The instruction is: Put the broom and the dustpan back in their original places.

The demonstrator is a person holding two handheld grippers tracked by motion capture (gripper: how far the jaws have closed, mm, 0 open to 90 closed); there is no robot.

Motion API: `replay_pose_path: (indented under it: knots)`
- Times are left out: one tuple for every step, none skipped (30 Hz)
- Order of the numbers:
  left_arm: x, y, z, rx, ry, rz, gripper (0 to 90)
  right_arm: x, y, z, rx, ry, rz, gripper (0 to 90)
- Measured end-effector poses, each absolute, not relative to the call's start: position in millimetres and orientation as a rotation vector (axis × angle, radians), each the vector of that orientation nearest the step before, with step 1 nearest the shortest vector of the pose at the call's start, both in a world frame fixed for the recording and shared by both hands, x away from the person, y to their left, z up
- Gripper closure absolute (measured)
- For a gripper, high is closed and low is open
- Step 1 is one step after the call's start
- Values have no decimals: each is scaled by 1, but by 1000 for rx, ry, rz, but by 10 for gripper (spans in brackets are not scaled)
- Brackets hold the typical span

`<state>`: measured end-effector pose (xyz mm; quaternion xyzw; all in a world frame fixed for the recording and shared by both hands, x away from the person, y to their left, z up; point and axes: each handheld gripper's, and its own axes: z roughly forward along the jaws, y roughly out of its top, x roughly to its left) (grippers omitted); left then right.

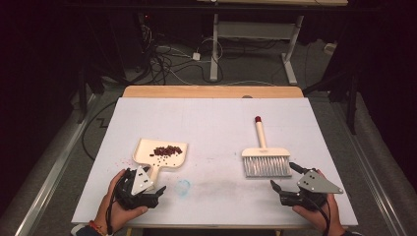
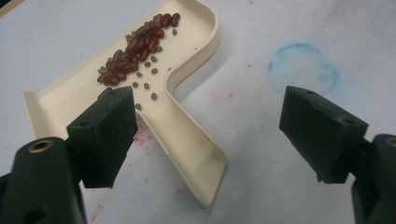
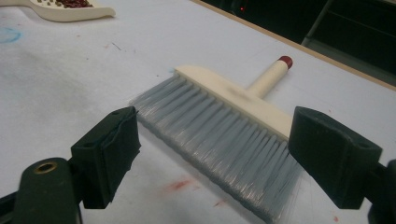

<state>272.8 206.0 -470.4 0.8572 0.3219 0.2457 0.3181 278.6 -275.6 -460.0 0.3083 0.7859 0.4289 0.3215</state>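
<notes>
A cream dustpan point(image 1: 147, 150) lies at the left of the white table and holds a small heap of dark red and green beans point(image 1: 167, 150). My left gripper point(image 1: 150, 182) is open at the pan's handle; in the left gripper view the handle point(image 2: 187, 135) runs between the spread jaws, untouched, with the beans point(image 2: 135, 51) beyond. At the right lies a brush point(image 1: 265, 160) with grey bristles, a cream handle and a red tip. My right gripper point(image 1: 285, 177) is open just in front of the bristles point(image 3: 224, 126), which lie between its jaws without being touched.
A faint blue ring point(image 1: 183, 187) and small red stains mark the white table cover point(image 1: 216, 123). The dustpan's corner point(image 3: 70, 11) shows far off in the right gripper view. Beyond the wooden far edge point(image 1: 211, 91) are floor cables and another table's legs.
</notes>
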Motion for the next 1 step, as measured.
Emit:
replay_pose_path:
  knots:
    - [274,206,-470,2252,839,656,189,278,-276,-460,806,2064,1122,168]
